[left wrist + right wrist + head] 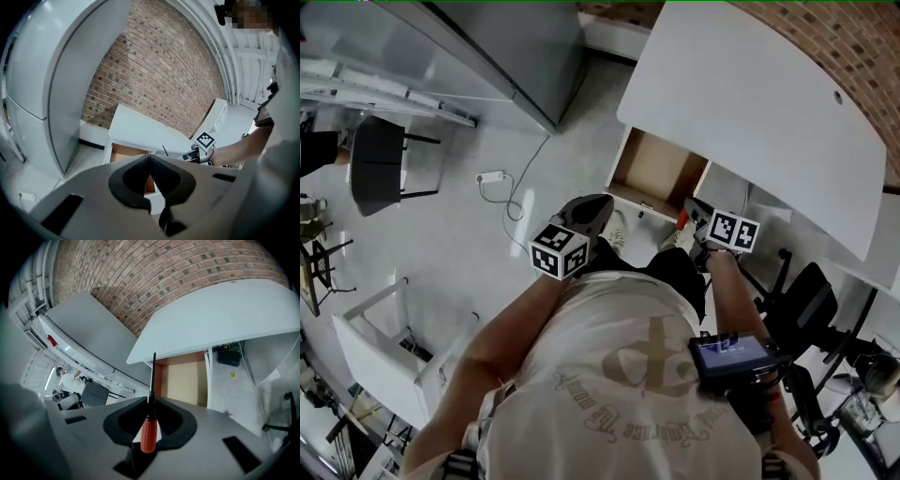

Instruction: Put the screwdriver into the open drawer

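Only the head view takes in both arms at once: the left forearm [511,328] and the right forearm [724,286] reach forward from the torso. Each holds its gripper out over the floor, short of the open drawer [654,172], which juts from under the white desk [750,103].

The left gripper [149,157], seen in its own view, has its jaw tips pressed together with nothing between them. Ahead of it and a little to its left lies the drawer's wooden inside, with the brick wall [159,70] beyond. Off to its right is the marker cube [205,139] of the other gripper, on its outstretched arm. That view does not show what the other gripper carries.

The right gripper [152,398] view does: its jaws are clamped on the screwdriver [148,433], pinching the dark shaft just above the orange handle. The handle sits behind the tips, toward the camera. The shaft sticks straight out past them, and in this view its point lines up with the desk edge above the drawer's left wall. The drawer lies ahead of and below this gripper, its wooden bottom bare. Both grippers tilt downward, and the right one looks more directly into the drawer.
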### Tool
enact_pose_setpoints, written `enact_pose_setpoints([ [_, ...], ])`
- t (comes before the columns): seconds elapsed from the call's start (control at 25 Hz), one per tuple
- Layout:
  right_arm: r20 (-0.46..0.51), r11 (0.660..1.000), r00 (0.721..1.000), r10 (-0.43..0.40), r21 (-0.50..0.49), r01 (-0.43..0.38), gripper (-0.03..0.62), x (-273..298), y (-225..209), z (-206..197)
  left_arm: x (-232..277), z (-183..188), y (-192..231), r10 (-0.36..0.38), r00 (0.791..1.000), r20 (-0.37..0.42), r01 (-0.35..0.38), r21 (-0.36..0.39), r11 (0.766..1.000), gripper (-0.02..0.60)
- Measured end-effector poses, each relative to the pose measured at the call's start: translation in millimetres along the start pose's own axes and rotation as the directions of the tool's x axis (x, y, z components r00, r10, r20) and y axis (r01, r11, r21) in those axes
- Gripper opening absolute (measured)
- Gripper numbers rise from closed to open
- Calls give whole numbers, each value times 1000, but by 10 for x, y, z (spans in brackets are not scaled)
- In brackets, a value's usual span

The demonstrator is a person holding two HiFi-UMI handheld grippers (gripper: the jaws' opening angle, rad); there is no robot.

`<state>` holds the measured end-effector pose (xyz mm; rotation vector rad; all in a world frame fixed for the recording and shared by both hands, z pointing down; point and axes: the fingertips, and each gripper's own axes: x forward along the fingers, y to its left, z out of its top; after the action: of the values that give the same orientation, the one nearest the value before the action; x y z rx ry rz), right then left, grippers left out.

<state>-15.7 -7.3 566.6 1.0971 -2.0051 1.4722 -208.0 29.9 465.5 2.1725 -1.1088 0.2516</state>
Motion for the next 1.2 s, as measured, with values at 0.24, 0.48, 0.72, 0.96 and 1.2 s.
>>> enact_pose_setpoints([
  [0.24,-4,998,1000,-1,58,1,69,277,-30,-82,63,-143,91,-28,999,-38,27,-12,1000,20],
  [0.48,-25,997,1000,2,77,0,69,438,-86,-213,160,-289,122,-31,998,-60,29,-34,999,20],
  [0.72,-33,994,999,13,105,-9,69,567,-169,-299,224,-449,6,-47,995,-93,44,-39,998,20],
  [0.96,-28,993,999,16,120,-12,69,744,-260,-269,254,-612,3,-37,993,-114,31,-51,998,20],
  [1.2,-24,985,1000,20,173,-16,69,947,-403,-291,308,-788,8,-23,991,-132,15,-61,998,20],
])
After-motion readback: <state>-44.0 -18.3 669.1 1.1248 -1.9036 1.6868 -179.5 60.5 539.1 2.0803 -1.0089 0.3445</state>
